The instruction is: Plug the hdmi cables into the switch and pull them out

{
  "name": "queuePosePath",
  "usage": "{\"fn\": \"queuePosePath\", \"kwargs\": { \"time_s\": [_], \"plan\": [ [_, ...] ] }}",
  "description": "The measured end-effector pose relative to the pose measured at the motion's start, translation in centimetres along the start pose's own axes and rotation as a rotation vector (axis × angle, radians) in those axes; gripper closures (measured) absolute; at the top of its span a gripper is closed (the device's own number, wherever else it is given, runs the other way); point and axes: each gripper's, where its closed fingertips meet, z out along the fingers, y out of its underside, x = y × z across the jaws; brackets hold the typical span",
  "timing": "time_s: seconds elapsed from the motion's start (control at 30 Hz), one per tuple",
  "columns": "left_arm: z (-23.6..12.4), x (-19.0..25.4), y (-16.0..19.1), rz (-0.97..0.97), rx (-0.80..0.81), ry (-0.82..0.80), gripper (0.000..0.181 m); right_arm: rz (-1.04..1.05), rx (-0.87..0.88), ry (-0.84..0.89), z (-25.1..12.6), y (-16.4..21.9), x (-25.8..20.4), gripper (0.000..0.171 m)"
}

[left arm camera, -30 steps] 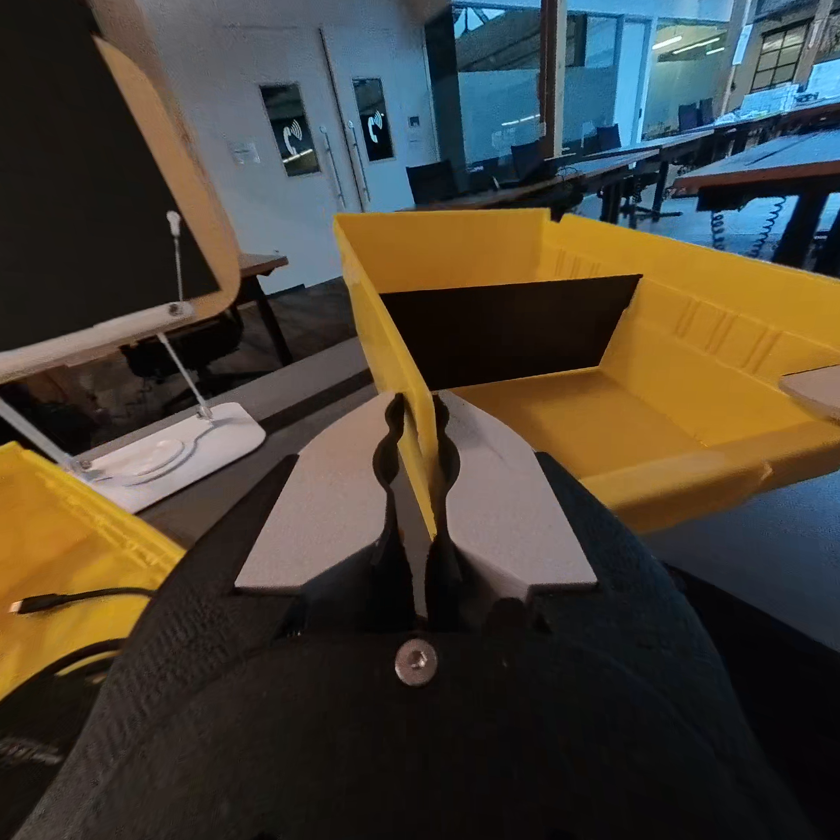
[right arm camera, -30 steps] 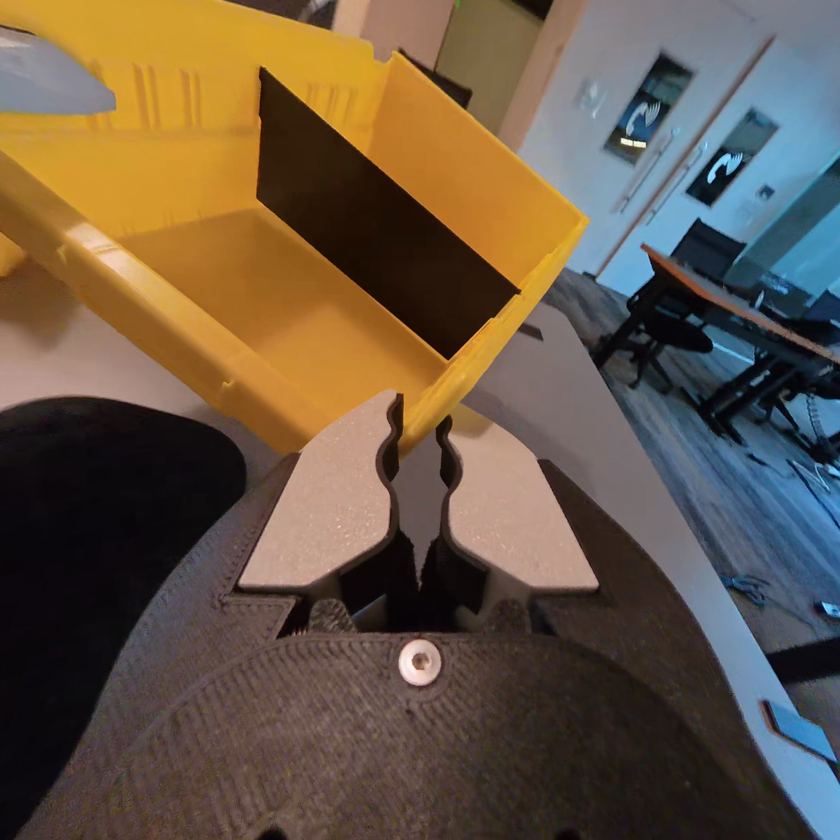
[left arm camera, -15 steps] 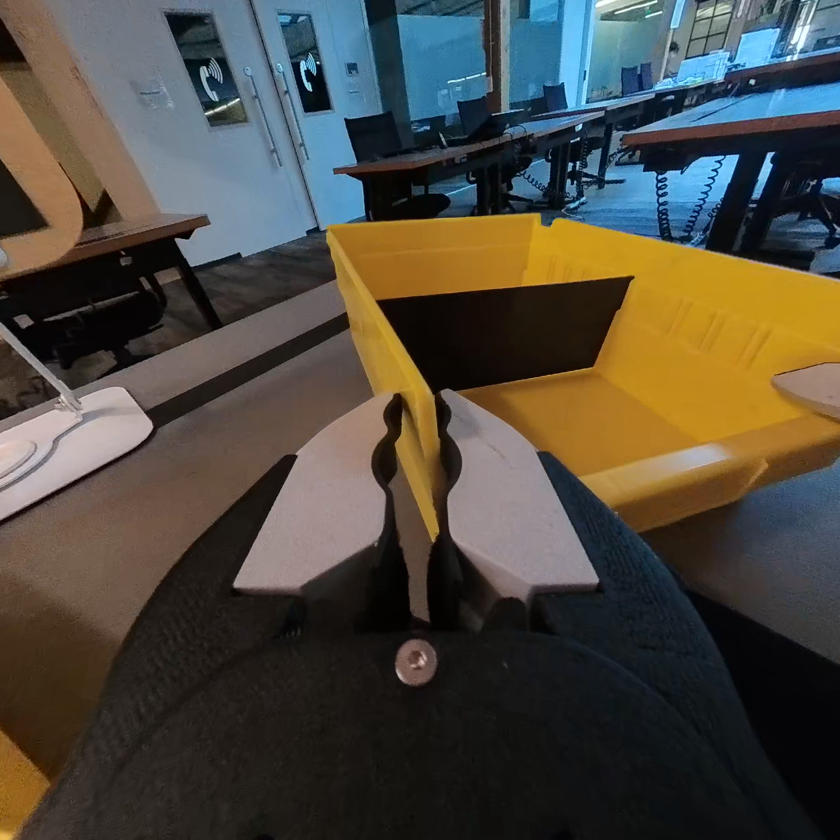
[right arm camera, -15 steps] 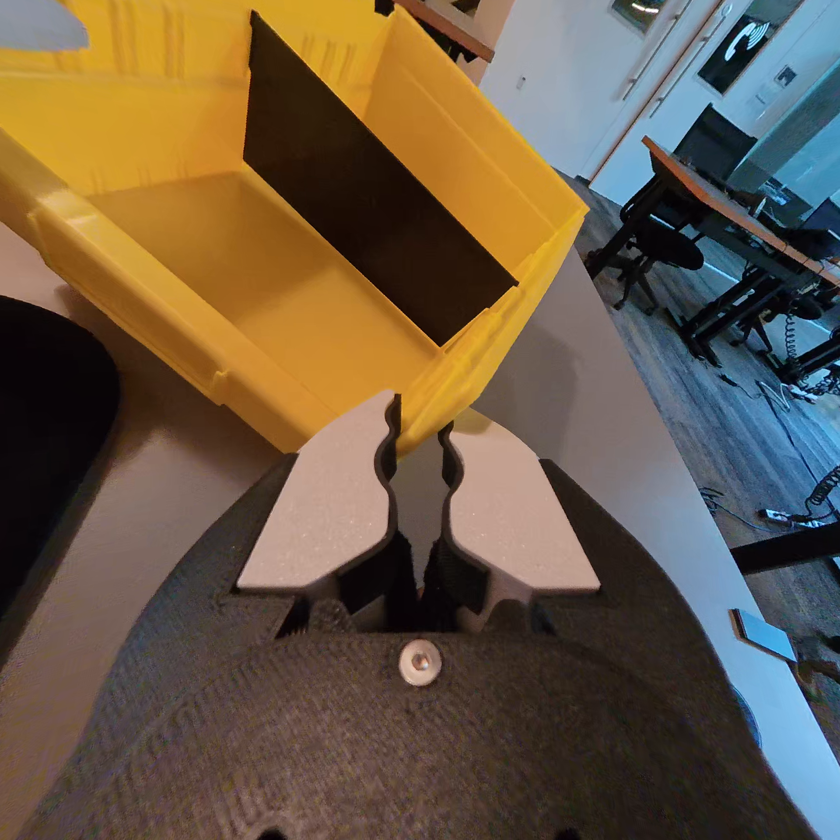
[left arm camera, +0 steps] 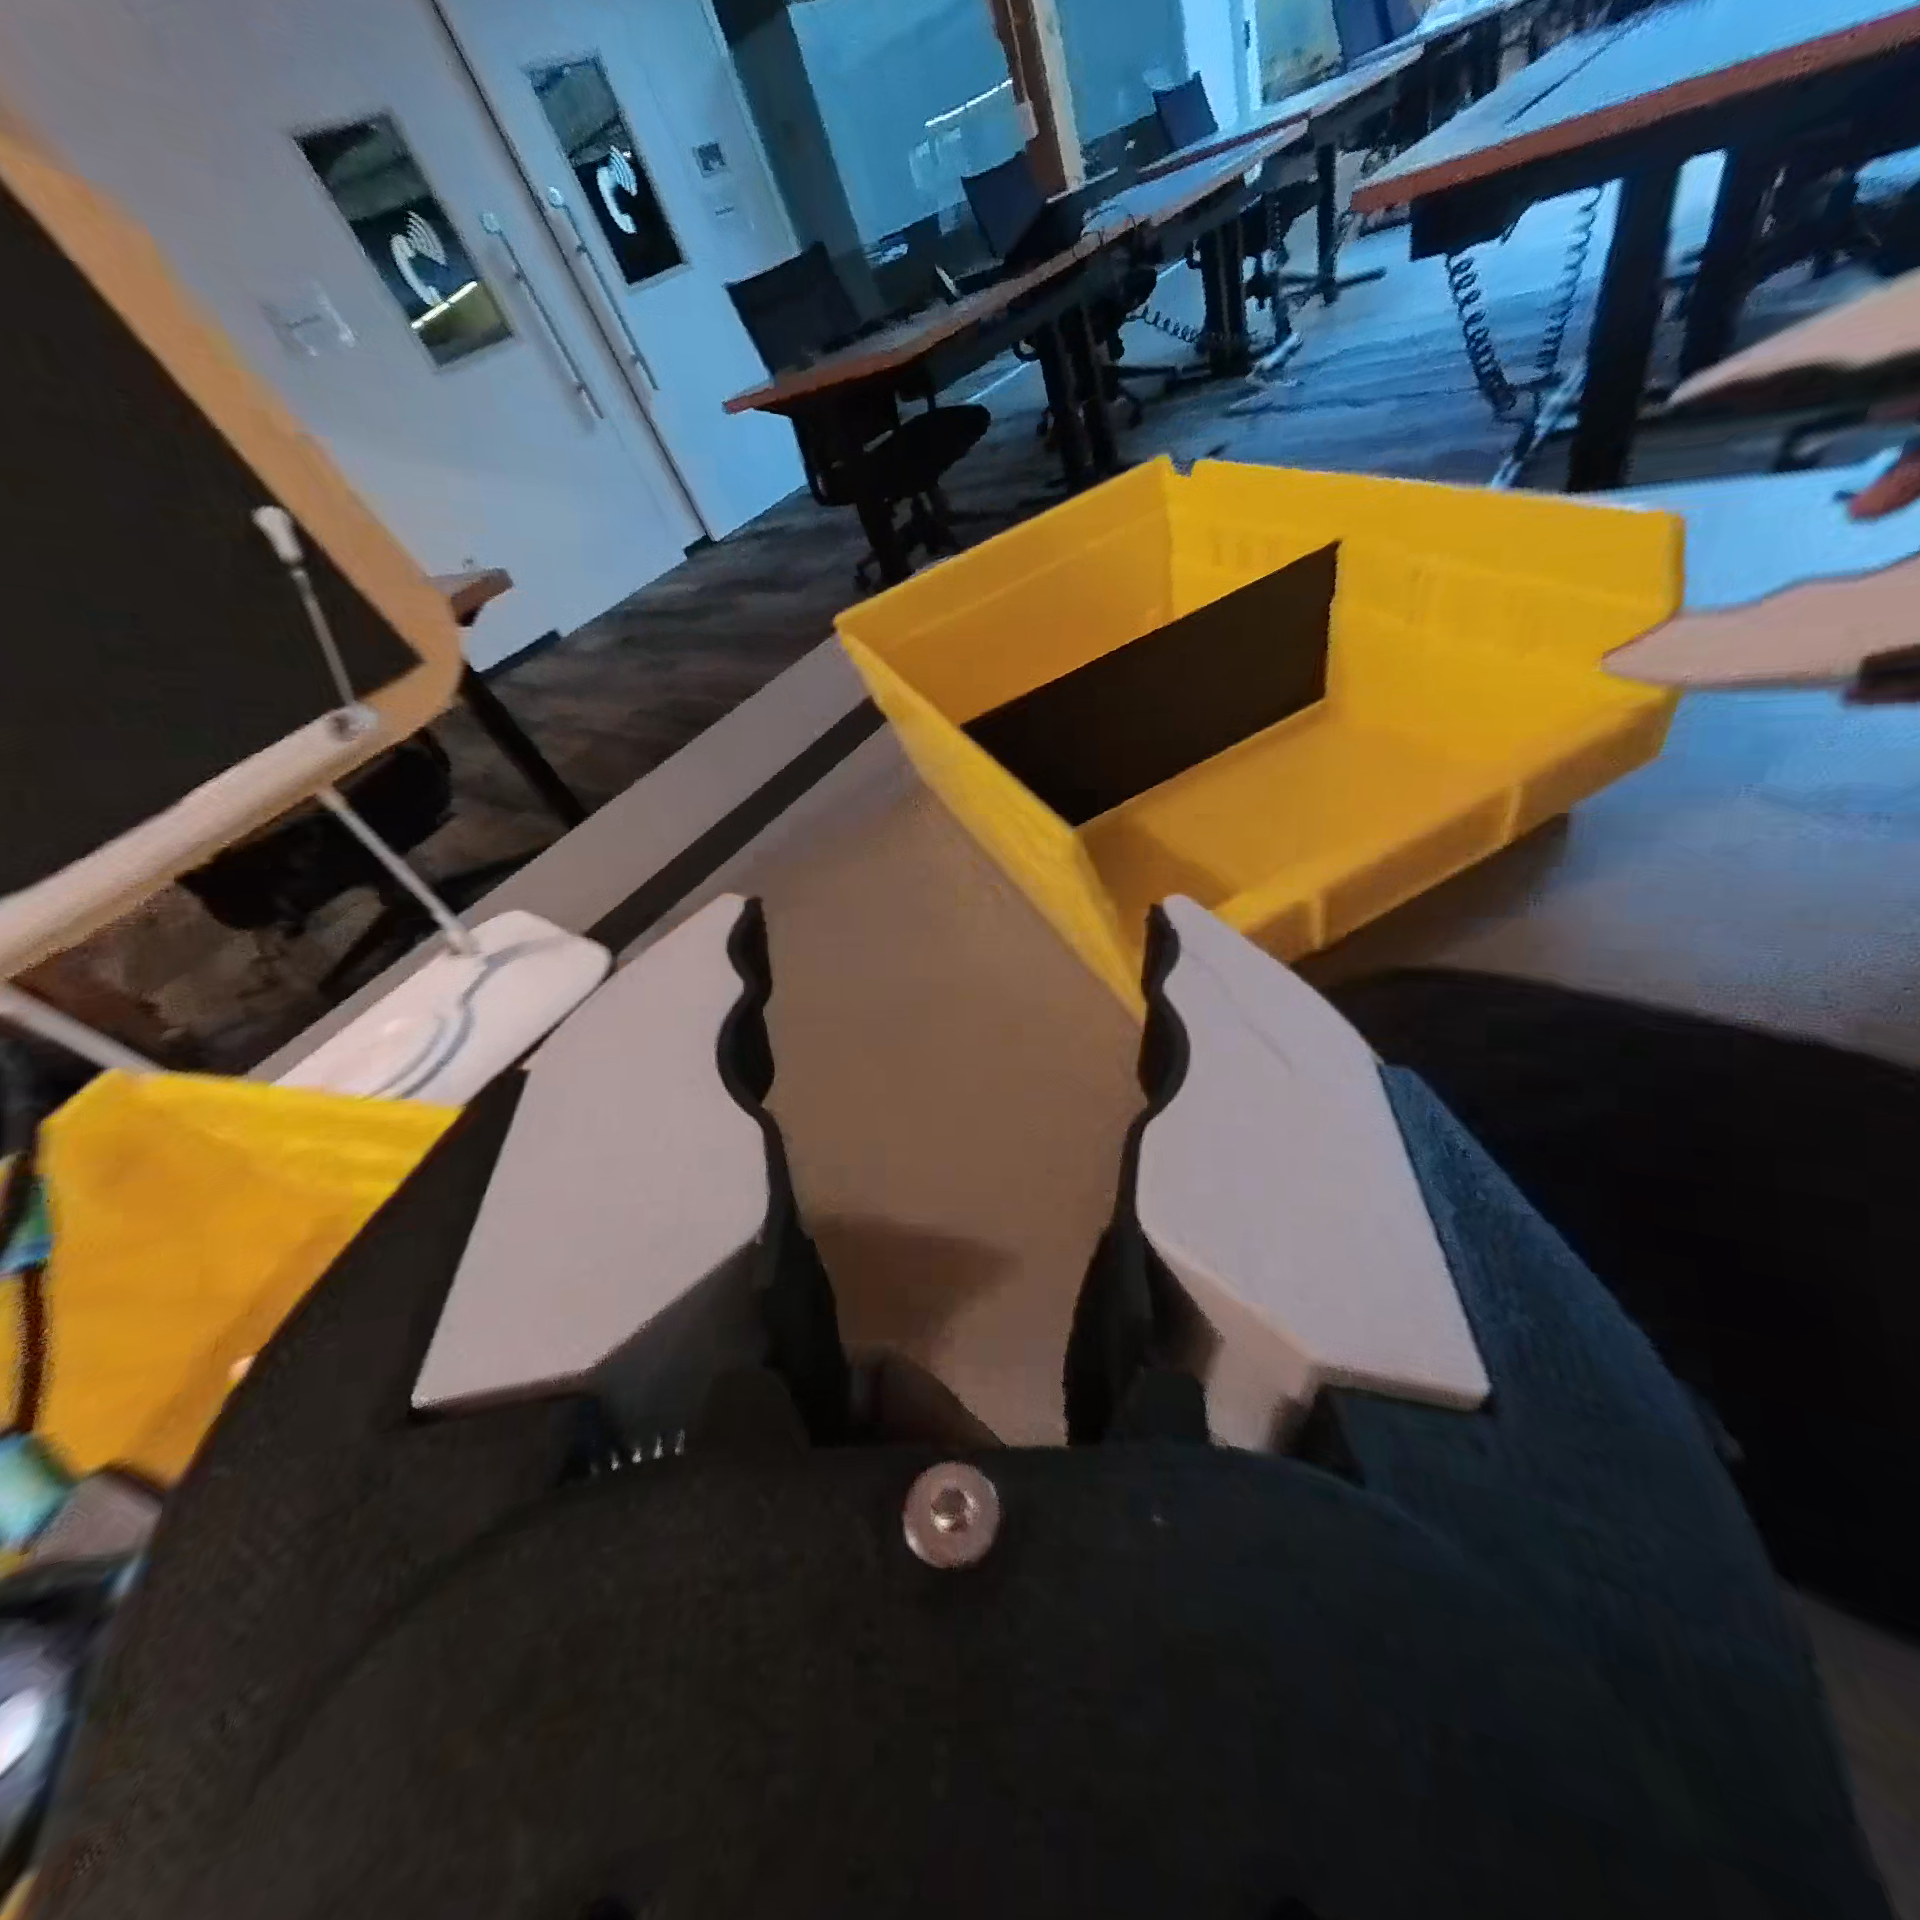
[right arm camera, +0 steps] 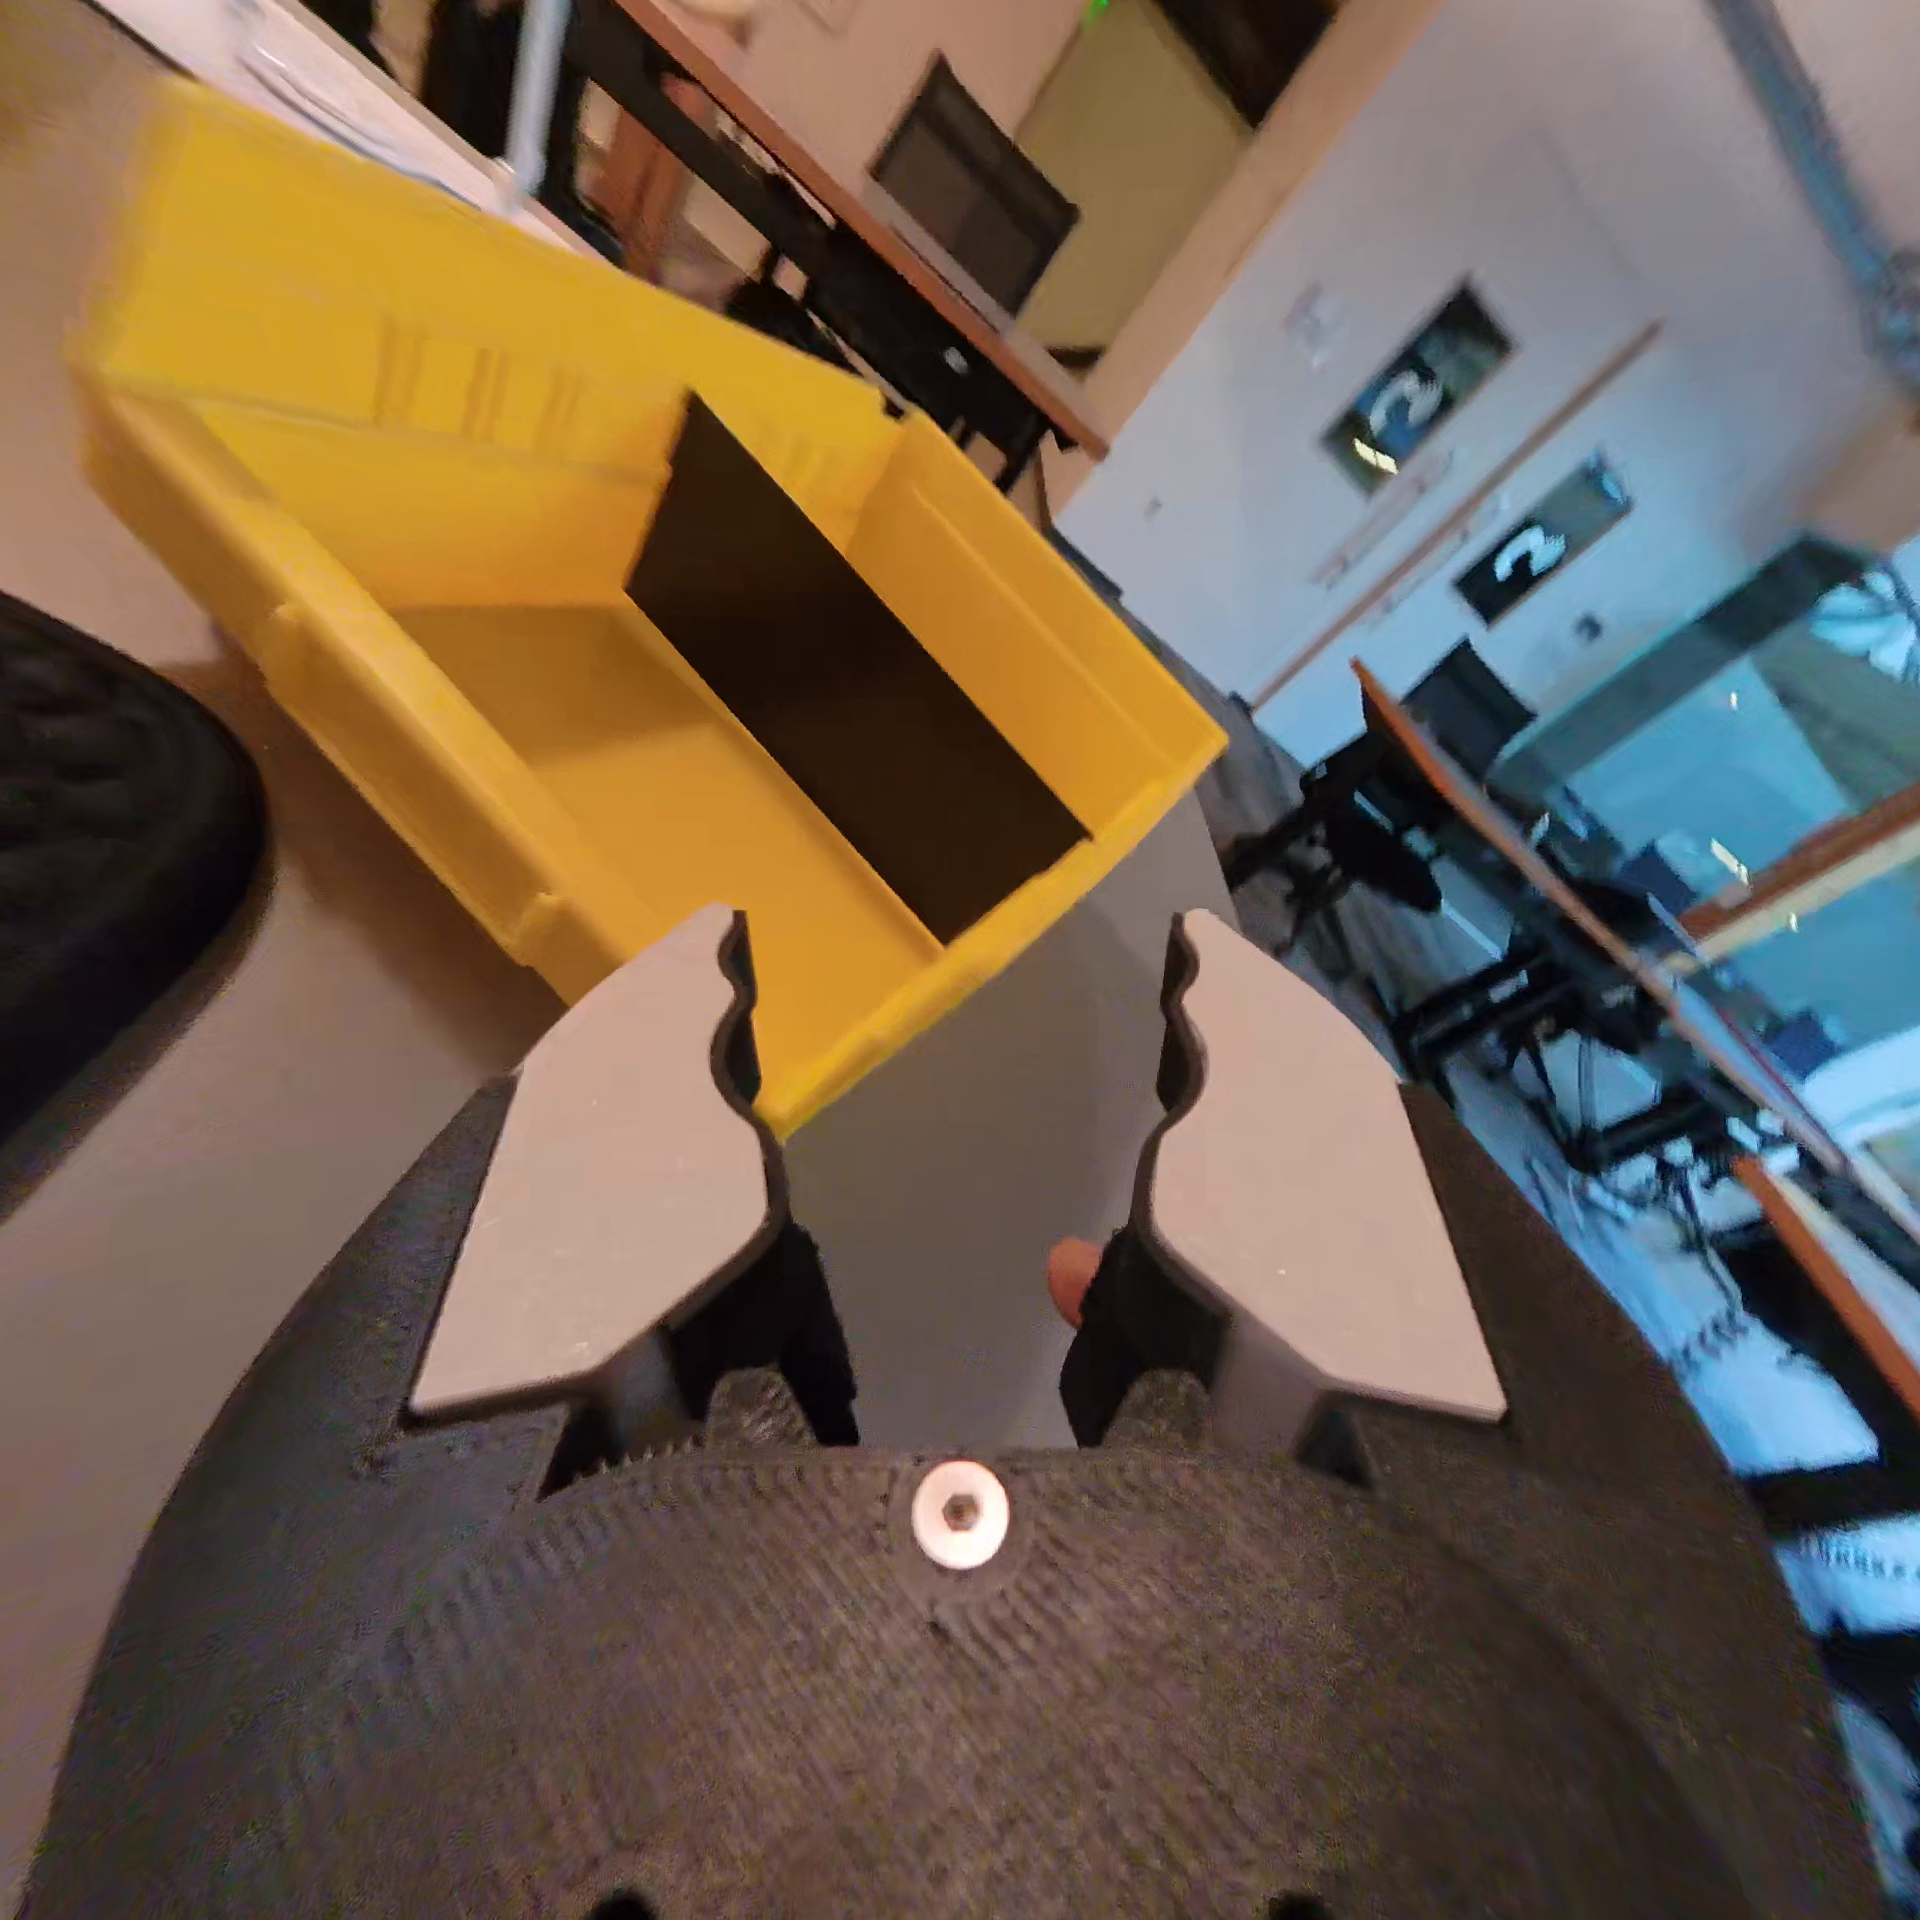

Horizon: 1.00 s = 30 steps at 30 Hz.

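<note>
On the grey table (left arm camera: 935,1039), both hand-held grippers — left (left arm camera: 951,920), right (right arm camera: 961,930) — gape empty beside the yellow plastic bin (right arm camera: 644,769) ahead — best find cables first.

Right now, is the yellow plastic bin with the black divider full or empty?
Empty where visible: the yellow plastic bin shows bare floor before its black divider; behind the divider is hidden.

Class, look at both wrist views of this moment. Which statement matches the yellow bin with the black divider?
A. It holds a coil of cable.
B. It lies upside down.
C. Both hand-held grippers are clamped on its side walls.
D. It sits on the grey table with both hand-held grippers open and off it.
D: the yellow bin rests upright on the grey table, nothing visible inside it, while the left hand-held gripper and the right hand-held gripper show wide gaps with nothing between their fingers.
</note>
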Motion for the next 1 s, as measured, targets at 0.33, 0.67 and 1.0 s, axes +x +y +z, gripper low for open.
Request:
{"fn": "queuePosePath", "kwargs": {
  "time_s": [0.33,0.67,1.0],
  "plan": [
    [-7.9,-8.0,12.1,0.456,-0.457,-0.202,0.126,-0.399,-0.032,-0.404,2.8,-4.6,-10.4,0.098],
    [-8.8,-10.7,18.9,0.571,-0.829,-0.039,0.151,-0.702,-0.401,-0.417,5.0,1.4,-10.4,0.138],
    [-20.1,-16.7,22.5,0.486,-0.932,-0.217,0.145,-0.668,-0.375,-0.411,4.7,3.0,-8.6,0.14]
  ]
}}
